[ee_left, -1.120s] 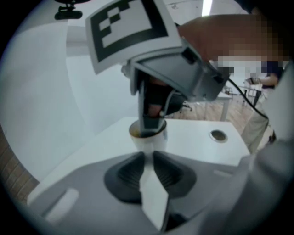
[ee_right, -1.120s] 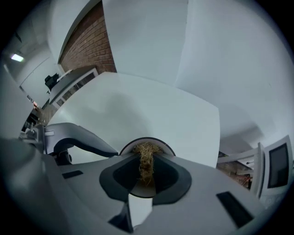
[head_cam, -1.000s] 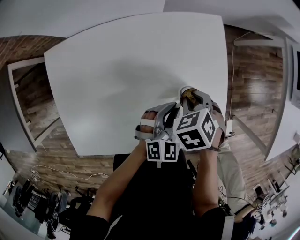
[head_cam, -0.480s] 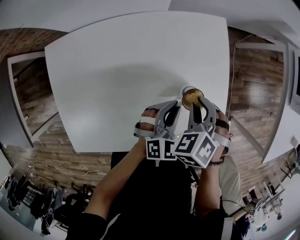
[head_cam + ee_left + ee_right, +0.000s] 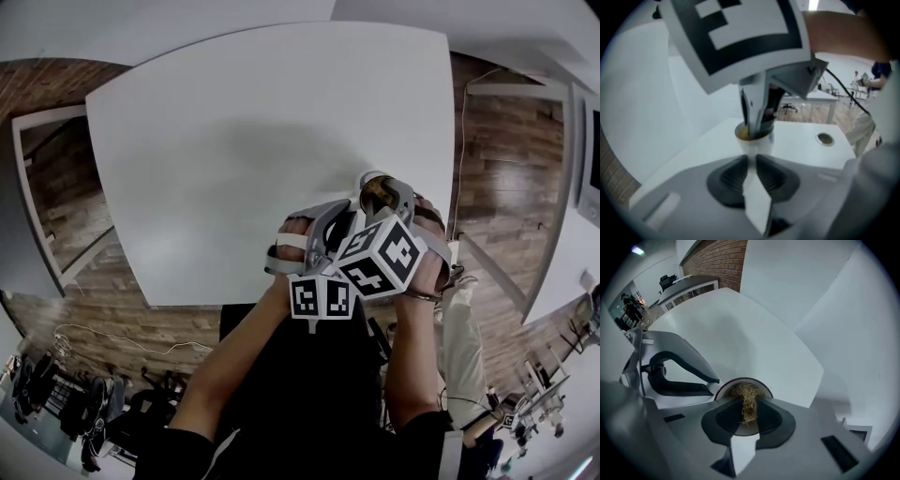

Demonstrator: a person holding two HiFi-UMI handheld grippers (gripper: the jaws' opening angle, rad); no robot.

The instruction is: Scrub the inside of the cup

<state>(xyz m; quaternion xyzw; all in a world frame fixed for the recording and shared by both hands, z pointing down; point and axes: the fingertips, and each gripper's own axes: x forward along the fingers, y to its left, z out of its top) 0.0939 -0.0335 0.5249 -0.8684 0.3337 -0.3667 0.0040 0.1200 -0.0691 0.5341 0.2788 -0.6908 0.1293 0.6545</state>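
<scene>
The left gripper (image 5: 751, 159) clenches its fingers on the white cup (image 5: 755, 143); the right gripper (image 5: 749, 403) grasps a straw-coloured scrubber (image 5: 748, 392) inside the cup.

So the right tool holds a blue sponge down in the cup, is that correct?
No. The right tool holds a straw-coloured fibrous scrubber, not a blue sponge, down in the cup. The right gripper view shows it.

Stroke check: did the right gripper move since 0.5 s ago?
Yes: right gripper pushed up-frame, further over the table; its marker cube sits closer to the cup.
</scene>
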